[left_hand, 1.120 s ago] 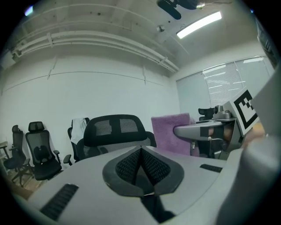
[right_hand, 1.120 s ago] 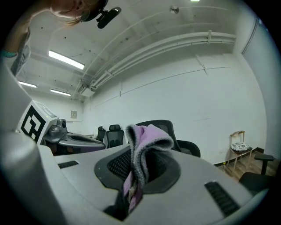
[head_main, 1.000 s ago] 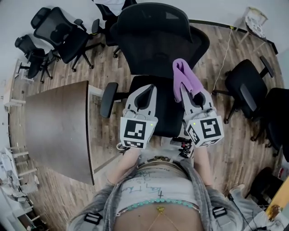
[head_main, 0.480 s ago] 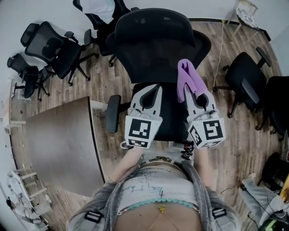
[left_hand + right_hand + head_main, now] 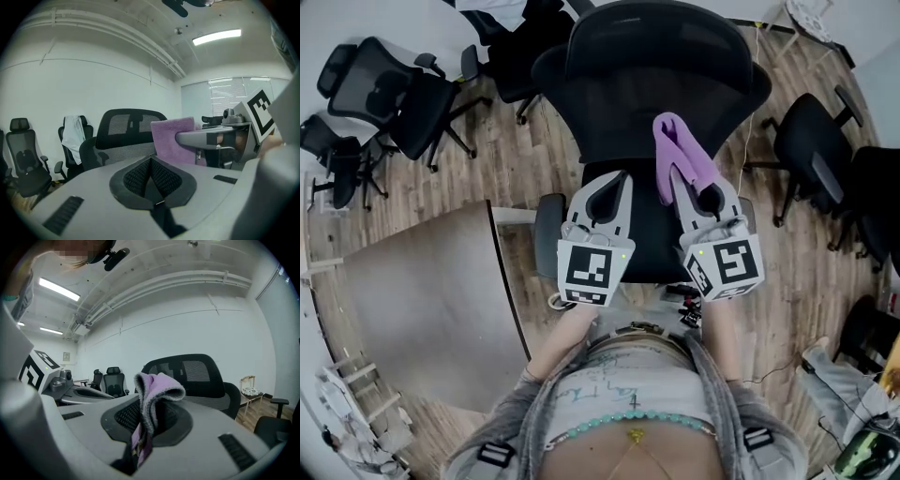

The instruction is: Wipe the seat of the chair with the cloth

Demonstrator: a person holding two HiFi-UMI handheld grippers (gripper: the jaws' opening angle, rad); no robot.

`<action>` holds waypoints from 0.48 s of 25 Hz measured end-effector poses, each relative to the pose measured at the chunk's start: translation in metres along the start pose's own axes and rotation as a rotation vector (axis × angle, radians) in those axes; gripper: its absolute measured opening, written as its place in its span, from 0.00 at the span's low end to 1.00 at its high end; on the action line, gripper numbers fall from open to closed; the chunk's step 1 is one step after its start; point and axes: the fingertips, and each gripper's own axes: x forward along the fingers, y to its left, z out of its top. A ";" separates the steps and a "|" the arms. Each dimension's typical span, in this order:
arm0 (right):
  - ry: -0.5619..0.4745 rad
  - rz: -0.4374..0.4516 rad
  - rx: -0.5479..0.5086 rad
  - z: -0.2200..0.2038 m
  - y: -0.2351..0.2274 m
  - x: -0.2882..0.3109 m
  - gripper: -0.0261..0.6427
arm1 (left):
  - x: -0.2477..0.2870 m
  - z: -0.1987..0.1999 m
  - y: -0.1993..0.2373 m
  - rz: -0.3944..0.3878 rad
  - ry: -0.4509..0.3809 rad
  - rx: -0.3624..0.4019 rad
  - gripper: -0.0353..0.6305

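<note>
We've got the purple cloth [image 5: 673,150] clamped in our right gripper [image 5: 689,187], folded and poking toward twelve o'clock above the chair seat [image 5: 645,234]. Our left gripper [image 5: 607,192] hovers at its nine o'clock, jaws pressed together on nothing. Wiping hasn't begun, we reckon, so next we tip the cloth down onto the seat and sweep.

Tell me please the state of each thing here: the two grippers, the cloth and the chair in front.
left gripper: shut, nothing between its jaws.
right gripper: shut on the cloth.
cloth: folded over, pinched at one end, the rest sticking out past the jaws.
chair: upright, seat toward the person and partly hidden under the grippers.
</note>
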 end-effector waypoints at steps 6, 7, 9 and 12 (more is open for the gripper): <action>0.047 0.043 -0.017 -0.011 0.023 0.027 0.11 | -0.004 -0.016 0.028 0.021 0.018 -0.041 0.05; 0.055 0.043 -0.016 -0.012 0.024 0.030 0.11 | -0.004 -0.018 0.031 0.024 0.020 -0.044 0.05; 0.067 0.052 -0.024 -0.016 0.027 0.033 0.11 | -0.005 -0.022 0.035 0.031 0.025 -0.051 0.05; 0.088 0.050 -0.029 -0.022 0.026 0.037 0.11 | -0.004 -0.029 0.039 0.040 0.036 -0.057 0.05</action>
